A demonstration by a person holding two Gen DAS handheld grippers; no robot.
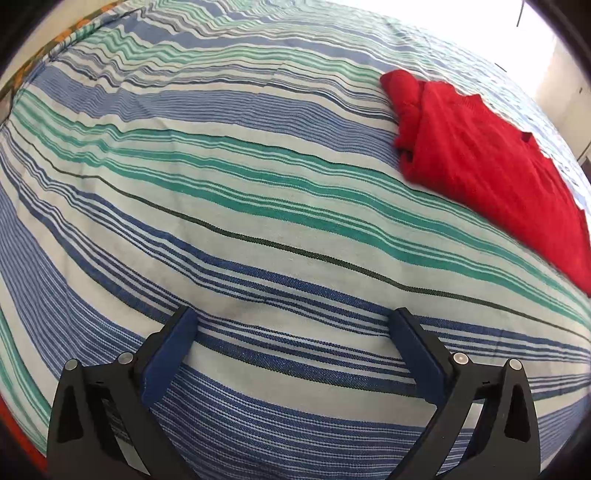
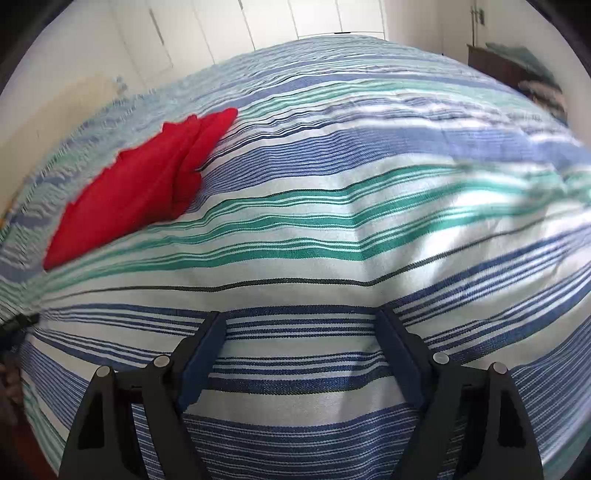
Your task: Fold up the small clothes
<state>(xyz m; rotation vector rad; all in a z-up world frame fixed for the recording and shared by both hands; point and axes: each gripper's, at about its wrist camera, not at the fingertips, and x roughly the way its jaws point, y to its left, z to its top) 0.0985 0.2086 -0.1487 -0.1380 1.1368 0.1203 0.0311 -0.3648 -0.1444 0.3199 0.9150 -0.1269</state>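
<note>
A red garment lies folded on the striped bedsheet, at the upper right of the left wrist view. My left gripper hovers over bare sheet well to the garment's lower left, jaws wide apart with nothing between them. In the right wrist view the same red garment rests at the upper left on the sheet. My right gripper stands open over the sheet, away from the garment, holding nothing.
The bed runs back to white wardrobe doors. A dark wooden piece of furniture with folded cloth on top stands at the far right. An orange patterned edge shows past the sheet's far left corner.
</note>
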